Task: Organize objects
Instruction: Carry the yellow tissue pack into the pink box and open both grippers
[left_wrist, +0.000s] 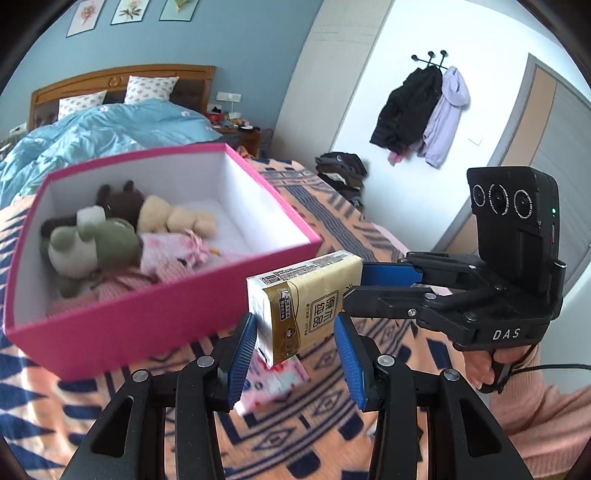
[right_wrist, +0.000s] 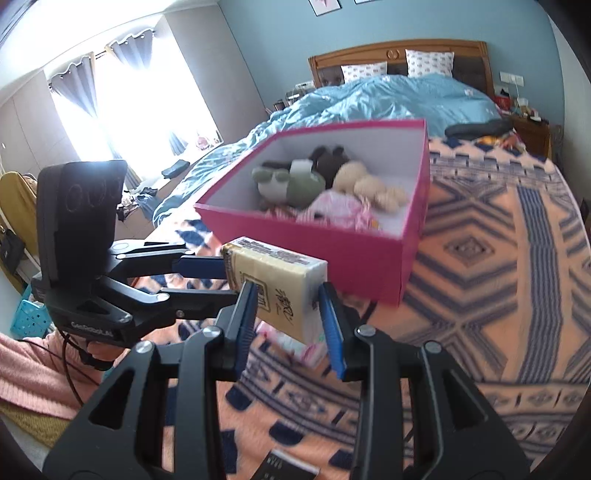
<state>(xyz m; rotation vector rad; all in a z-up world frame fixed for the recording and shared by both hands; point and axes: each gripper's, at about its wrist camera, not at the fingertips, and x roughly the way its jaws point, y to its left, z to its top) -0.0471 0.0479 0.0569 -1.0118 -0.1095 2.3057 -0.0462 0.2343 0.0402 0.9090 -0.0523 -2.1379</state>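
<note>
A cream and gold tissue pack (left_wrist: 303, 295) hangs in the air above the patterned blanket (left_wrist: 369, 424), just in front of the pink box (left_wrist: 147, 325). My left gripper (left_wrist: 294, 319) is shut on its near end, blue pads on both sides. My right gripper (left_wrist: 354, 284) comes in from the right and is shut on the other end. In the right wrist view the tissue pack (right_wrist: 280, 280) sits between my right gripper's (right_wrist: 287, 291) pads, with my left gripper (right_wrist: 227, 280) clamping it from the left. The pink box (right_wrist: 332, 258) holds plush toys (right_wrist: 295, 181).
A pink printed packet (left_wrist: 277, 380) lies on the blanket under the tissue pack. A blue duvet (left_wrist: 92, 136) covers the far half of the bed. Coats (left_wrist: 417, 110) hang on the white wall. The person's pink sleeve (left_wrist: 535, 413) is at the right edge.
</note>
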